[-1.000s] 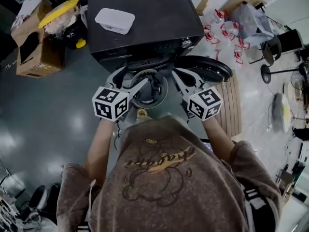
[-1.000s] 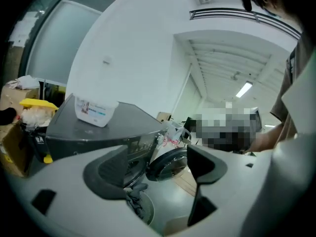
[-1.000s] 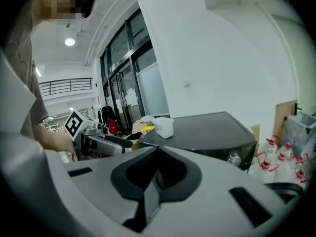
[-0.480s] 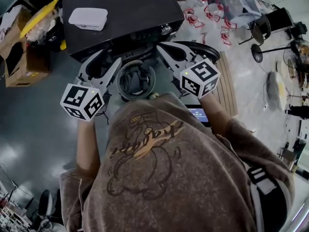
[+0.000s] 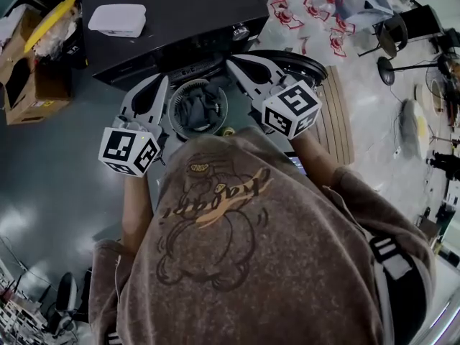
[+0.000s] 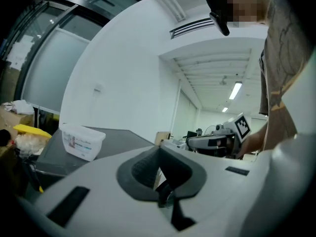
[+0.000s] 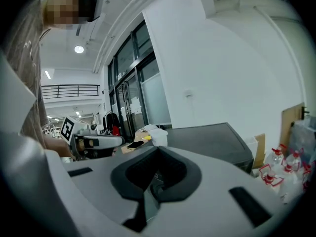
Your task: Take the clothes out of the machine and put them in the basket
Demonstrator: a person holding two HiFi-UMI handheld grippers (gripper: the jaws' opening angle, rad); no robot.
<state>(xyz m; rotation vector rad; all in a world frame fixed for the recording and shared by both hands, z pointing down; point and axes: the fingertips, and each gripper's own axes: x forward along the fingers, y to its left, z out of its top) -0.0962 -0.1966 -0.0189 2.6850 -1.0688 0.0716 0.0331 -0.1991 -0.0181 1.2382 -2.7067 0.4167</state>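
At the upper middle of the head view, the dark machine (image 5: 180, 9) stands with its round door (image 5: 310, 62) swung open to the right. A bundle of dark grey clothes (image 5: 198, 110) lies inside the drum (image 5: 175, 100), just below the machine's front edge. At least that load is not yet out.

No basket can be made out in any of the 3 views, so how much clothing already lies in it cannot be told. The scene fits 2 stages: a full drum about to be emptied, or a part-emptied one between 2 trips.

The left gripper (image 6: 158, 148) is clenched, its 2 jaws meeting at the tips with nothing between them. It sits at the left of the drum's mouth in the head view, pointing toward the machine. The right gripper (image 7: 158, 151) is likewise closed and empty, at the right of the mouth, just beside the open door. Neither touches the clothes.

My judgement is that what is left is at least the dark bundle in the drum. A white lidded box (image 5: 116, 20) rests on top of the machine at the upper left.
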